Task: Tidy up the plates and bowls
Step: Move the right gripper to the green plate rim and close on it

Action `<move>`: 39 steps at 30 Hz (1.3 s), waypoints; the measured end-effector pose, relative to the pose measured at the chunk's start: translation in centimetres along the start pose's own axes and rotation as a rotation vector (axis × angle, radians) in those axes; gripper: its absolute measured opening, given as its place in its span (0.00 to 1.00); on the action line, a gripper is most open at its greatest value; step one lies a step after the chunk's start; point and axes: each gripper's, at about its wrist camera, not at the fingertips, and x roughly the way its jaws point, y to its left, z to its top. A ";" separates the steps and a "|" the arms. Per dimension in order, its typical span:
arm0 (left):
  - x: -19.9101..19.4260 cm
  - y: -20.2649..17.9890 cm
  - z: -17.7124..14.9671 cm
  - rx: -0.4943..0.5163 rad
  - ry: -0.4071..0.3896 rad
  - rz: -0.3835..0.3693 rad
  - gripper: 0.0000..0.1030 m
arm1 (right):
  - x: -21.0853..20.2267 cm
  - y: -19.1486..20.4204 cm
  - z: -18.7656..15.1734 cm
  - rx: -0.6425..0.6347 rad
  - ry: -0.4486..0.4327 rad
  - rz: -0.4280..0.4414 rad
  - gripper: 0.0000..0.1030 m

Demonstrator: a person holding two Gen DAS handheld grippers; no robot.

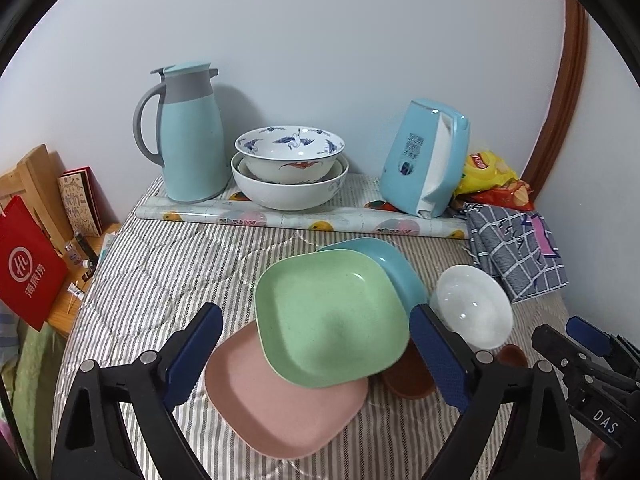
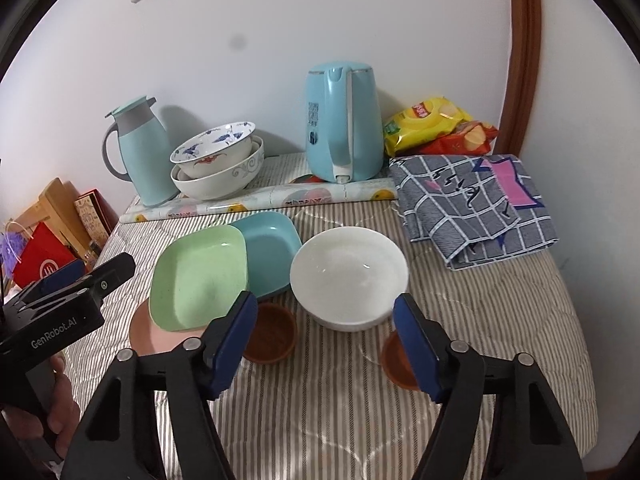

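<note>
The green plate is the landmark here: it lies on the striped cover, tilted across two others. Under its near edge sits the pink plate, and behind its far right corner the blue plate pokes out, the green rim overlapping it. Just right of the green plate stands the white bowl, upright and bare inside. Two small brown dishes rest in front of that bowl, one near the green plate's right front corner and one further right (partly hidden by a blue pad). Well behind the green plate, on a rolled printed sheet by the wall, two patterned bowls are nested, with a pale blue flask to their left and a blue kettle to their right. A checked cloth lies further right, snack bags behind it. The left gripper hovers over the green plate with its jaws wide apart, holding nothing. The right gripper hangs before the white bowl, jaws likewise spread and empty.
</note>
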 end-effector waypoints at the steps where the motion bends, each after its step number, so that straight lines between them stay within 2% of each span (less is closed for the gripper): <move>1: 0.4 0.2 0.1 -0.002 0.005 0.003 0.90 | 0.4 0.1 0.1 -0.001 0.007 0.002 0.66; 7: 2.9 1.3 0.4 -0.019 0.046 0.008 0.83 | 3.1 0.9 0.8 -0.004 0.050 0.025 0.56; 12: 5.3 2.0 0.5 -0.022 0.072 0.015 0.80 | 5.0 2.1 1.2 -0.021 0.067 0.049 0.55; 14: 6.3 2.3 0.6 -0.021 0.087 0.016 0.75 | 5.8 2.7 1.2 -0.032 0.078 0.062 0.53; 17: 7.8 2.7 0.9 -0.017 0.107 0.019 0.72 | 7.0 3.5 1.2 -0.039 0.097 0.082 0.48; 21: 9.5 3.2 1.2 -0.016 0.118 0.017 0.71 | 8.7 4.7 1.1 -0.065 0.123 0.095 0.46; 28: 12.3 4.0 1.0 -0.029 0.157 0.003 0.63 | 10.9 6.1 0.6 -0.081 0.166 0.117 0.42; 36: 14.4 4.7 0.5 -0.041 0.198 -0.030 0.47 | 12.6 7.5 0.1 -0.096 0.200 0.114 0.36; 39: 14.7 4.9 0.3 -0.049 0.206 -0.040 0.37 | 13.1 7.7 0.0 -0.093 0.213 0.111 0.27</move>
